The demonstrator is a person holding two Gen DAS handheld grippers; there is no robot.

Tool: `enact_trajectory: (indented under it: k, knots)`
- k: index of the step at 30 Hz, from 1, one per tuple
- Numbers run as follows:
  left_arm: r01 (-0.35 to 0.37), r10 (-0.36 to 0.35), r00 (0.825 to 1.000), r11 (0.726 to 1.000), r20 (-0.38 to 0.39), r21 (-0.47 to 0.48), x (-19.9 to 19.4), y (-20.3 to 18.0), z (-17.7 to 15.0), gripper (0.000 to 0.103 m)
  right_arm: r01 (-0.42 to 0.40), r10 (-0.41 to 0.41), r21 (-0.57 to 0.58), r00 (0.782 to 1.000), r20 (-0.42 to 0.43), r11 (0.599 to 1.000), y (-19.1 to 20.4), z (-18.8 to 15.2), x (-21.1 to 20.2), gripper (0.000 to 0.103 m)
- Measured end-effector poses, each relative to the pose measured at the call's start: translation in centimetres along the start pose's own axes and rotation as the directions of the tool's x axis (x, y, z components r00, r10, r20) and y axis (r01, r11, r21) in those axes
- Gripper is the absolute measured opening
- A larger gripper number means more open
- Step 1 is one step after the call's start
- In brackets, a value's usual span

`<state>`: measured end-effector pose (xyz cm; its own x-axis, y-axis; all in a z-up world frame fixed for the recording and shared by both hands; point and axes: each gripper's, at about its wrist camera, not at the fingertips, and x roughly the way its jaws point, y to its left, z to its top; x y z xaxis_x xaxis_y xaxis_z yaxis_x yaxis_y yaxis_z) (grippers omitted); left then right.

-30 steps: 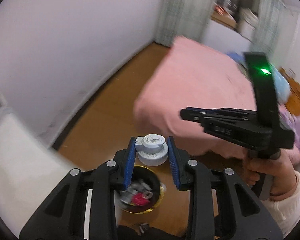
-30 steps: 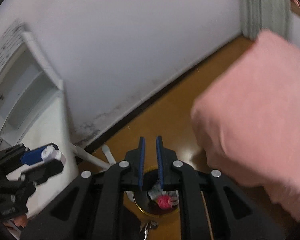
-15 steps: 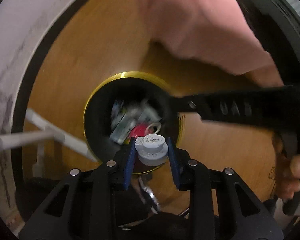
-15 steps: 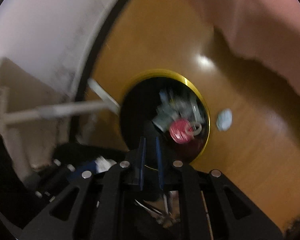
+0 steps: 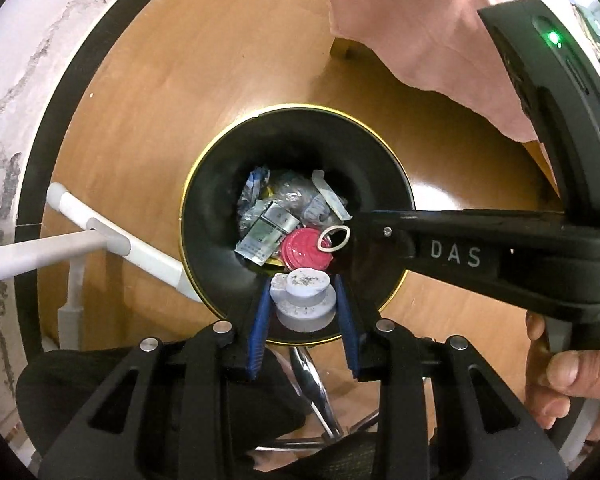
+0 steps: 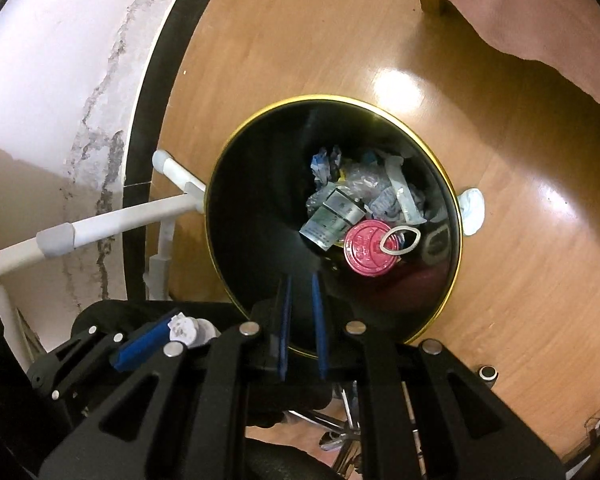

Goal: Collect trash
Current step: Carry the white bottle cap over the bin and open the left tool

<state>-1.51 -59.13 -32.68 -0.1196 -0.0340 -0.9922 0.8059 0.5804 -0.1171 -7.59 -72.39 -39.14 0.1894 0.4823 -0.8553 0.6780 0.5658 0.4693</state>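
Observation:
My left gripper (image 5: 302, 282) points straight down over the near rim of a black waste bin with a gold rim (image 5: 216, 184). It is shut on a dusty white round plastic piece (image 5: 305, 300), stacked like a cap. In the bin lie a red can lid with a ring pull (image 5: 304, 248) and crumpled wrappers (image 5: 284, 200). My right gripper (image 6: 300, 280) is shut with nothing between its blue pads, hanging over the bin's (image 6: 252, 208) near side. In the right wrist view the left gripper (image 6: 168, 336) shows at the lower left with the white piece (image 6: 188, 330).
A white tube frame (image 5: 100, 240) touches the bin's left side by the wall and black baseboard. A pink bedspread (image 5: 420, 20) hangs at the upper right. A white crumpled scrap (image 6: 471, 210) lies on the wooden floor right of the bin. Chrome chair legs (image 5: 312, 392) are below.
Both grippers dropped and tipped downward, from facing the room and bed to hanging over the bin. The left one kept hold of the white piece, and the right stayed shut.

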Motion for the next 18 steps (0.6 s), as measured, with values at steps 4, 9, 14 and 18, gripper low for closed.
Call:
enact_trajectory:
  k: [4, 9, 14, 18]
  knots:
    - [-0.004, 0.004, 1.0, 1.0, -0.009, 0.004, 0.4, -0.2, -0.3, 0.031, 0.011, -0.011, 0.006, 1.0, -0.005, 1.0, -0.3, -0.2, 0.7, 0.012]
    - [-0.028, 0.028, 1.0, 0.999, -0.004, 0.022, 0.6, -0.6, 0.0, 0.075, -0.031, 0.031, 0.029, 0.999, -0.01, 0.999, -1.0, 0.2, 0.5, 0.021]
    - [-0.016, 0.013, 0.997, 0.999, 0.074, 0.032, -1.1, -1.4, 0.0, 0.093, -0.022, 0.019, 0.047, 0.998, 0.068, 0.999, -1.8, 0.1, -3.1, 0.083]
    - [-0.028, 0.013, 0.986, 0.996, 0.168, 0.088, -4.6, -4.7, -1.2, 0.093, 0.104, -0.114, 0.05, 0.953, 0.281, 0.993, -2.8, -1.4, -11.7, 0.091]
